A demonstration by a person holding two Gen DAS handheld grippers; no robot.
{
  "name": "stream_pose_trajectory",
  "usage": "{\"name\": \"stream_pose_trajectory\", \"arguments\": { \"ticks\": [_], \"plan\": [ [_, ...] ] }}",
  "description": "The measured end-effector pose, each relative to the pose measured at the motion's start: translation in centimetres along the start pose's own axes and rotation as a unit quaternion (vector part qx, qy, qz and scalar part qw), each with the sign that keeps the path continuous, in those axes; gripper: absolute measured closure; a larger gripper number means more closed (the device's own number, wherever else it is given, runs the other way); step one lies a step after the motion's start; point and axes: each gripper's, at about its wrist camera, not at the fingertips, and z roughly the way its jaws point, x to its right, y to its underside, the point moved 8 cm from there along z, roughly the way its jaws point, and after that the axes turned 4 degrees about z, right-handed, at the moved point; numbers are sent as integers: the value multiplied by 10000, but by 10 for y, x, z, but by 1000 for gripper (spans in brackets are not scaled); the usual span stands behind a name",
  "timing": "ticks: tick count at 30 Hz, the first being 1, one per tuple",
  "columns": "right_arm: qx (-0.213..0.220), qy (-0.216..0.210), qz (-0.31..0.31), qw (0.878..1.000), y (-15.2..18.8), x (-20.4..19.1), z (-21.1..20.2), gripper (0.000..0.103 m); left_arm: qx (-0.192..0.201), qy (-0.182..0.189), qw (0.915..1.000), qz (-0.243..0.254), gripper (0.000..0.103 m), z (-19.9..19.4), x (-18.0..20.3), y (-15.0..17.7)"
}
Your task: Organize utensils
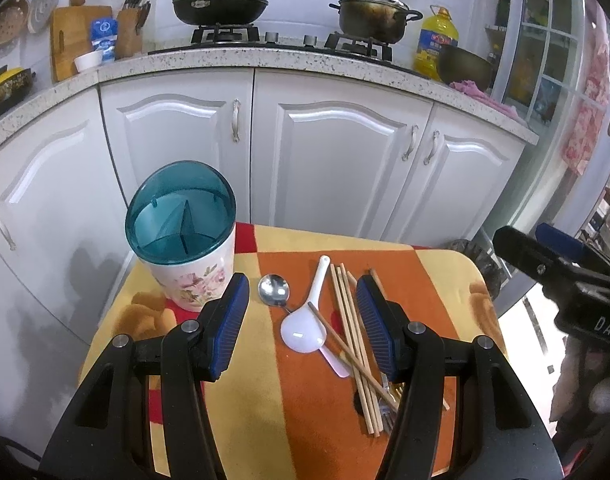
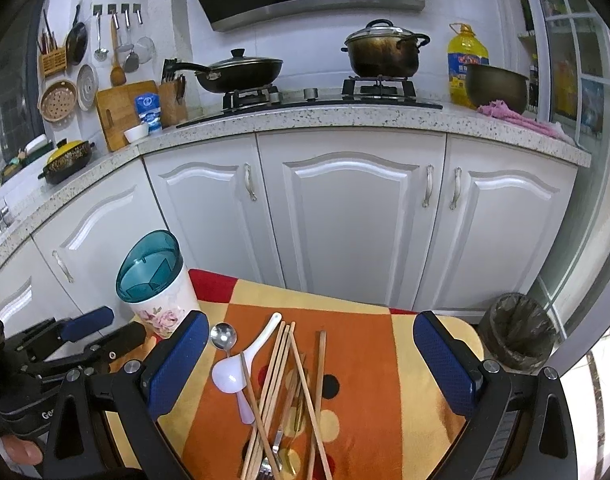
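— Both tools, left (image 1: 303, 320) and right (image 2: 311, 364), hung spread wide, gripping nothing?
— Yes. Chopsticks (image 2: 279, 392) and spoons lay heaped on the table (image 2: 369, 360) (holder (image 1: 185, 236) beside, upright).

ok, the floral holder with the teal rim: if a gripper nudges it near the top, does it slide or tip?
Likely tips sooner than slides: the utensil holder stands tall on a narrower base than its teal rim. The plush table cover probably grips the base rather than letting it glide. Its compartments look empty, so probably light, with little to steady it.
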Motion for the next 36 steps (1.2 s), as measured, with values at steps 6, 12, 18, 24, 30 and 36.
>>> {"name": "stream_pose_trajectory", "arguments": {
  "ticks": [6, 12, 18, 24, 30, 36],
  "plan": [
    [-18, -37, -14, 10000, -1, -2, 1, 1, -70, 46, 10000, -8, 47, 4, -1, 4],
    [-86, -34, -117, 9999, 2, -6, 4, 1, -120, 74, 9999, -49, 47, 5, -2, 7],
    [-137, 62, -304, 9994, 6, -9, 7, 1, -132, 64, 9998, -97, 47, 6, -4, 11],
    [-243, 108, -292, 9992, 12, -3, 11, 1, -206, 15, 9997, -102, 47, 8, -4, 16],
    [-294, -23, -288, 9991, 18, -6, 13, 1, -270, -14, 9995, -133, 47, 12, -6, 19],
    [-464, -127, -234, 9986, 25, -9, 19, 1, -309, -40, 9993, -194, 47, 14, -11, 24]
  ]
}}
